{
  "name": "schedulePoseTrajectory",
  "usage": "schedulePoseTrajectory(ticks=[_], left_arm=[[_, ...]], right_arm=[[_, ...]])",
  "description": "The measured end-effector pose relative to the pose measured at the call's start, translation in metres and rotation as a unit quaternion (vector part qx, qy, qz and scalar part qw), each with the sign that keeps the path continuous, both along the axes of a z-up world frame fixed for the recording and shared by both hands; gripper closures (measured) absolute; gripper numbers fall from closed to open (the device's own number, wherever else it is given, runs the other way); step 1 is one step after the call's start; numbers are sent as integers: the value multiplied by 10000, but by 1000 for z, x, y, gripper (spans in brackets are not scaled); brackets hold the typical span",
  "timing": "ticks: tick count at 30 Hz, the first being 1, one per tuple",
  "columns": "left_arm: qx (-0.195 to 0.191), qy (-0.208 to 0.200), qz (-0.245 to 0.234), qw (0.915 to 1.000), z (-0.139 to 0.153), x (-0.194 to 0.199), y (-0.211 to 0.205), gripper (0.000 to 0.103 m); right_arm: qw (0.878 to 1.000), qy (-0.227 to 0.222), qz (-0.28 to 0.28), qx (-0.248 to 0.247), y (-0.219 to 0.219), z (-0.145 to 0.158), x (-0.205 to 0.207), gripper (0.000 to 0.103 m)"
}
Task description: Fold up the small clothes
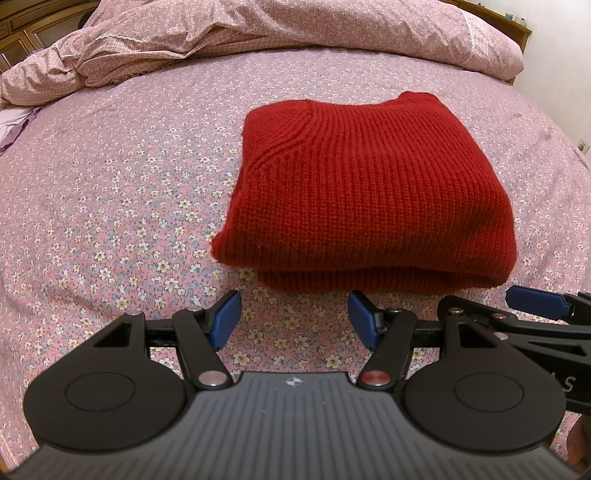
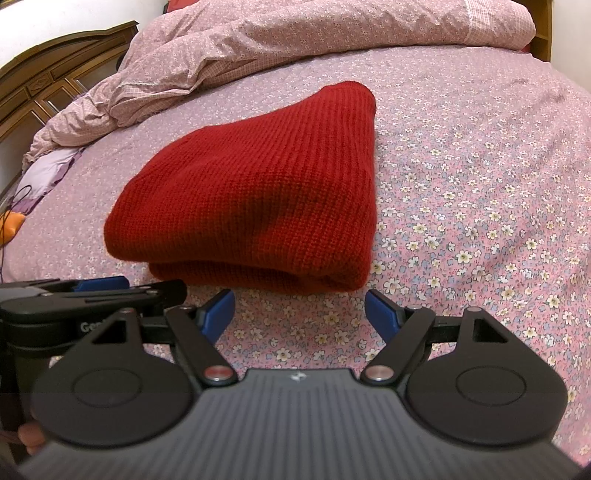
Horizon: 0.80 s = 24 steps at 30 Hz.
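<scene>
1. Left gripper [image 1: 295,317] has its blue fingers spread wide, holding nothing.
2. Right gripper [image 2: 300,314] is spread wide too (the two sit side by side).
3. A red knit sweater [image 1: 369,192] lies folded on the flowery pink bedsheet [image 1: 110,192], just past both grippers.
4. A crumpled pink quilt [image 2: 295,44] sits behind it.

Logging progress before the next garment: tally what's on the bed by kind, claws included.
Folded red sweater: 1
Bunched floral duvet: 1
Purple cloth at the edge: 1
Open claws, left claw and right claw: 2
Total: 5
</scene>
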State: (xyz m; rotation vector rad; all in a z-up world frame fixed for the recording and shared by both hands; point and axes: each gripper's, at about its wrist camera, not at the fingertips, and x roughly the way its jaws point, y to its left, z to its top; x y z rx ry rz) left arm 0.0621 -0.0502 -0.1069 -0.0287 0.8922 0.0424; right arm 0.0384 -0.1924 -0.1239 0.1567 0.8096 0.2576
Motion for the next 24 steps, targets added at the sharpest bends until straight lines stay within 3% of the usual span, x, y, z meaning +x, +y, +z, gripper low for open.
schedulePoseTrajectory(ticks=[24], left_arm=[[-20, 25, 4, 10000, -1, -1, 1, 34]], right_arm=[[10000, 7, 4, 6, 0, 0, 0, 24]])
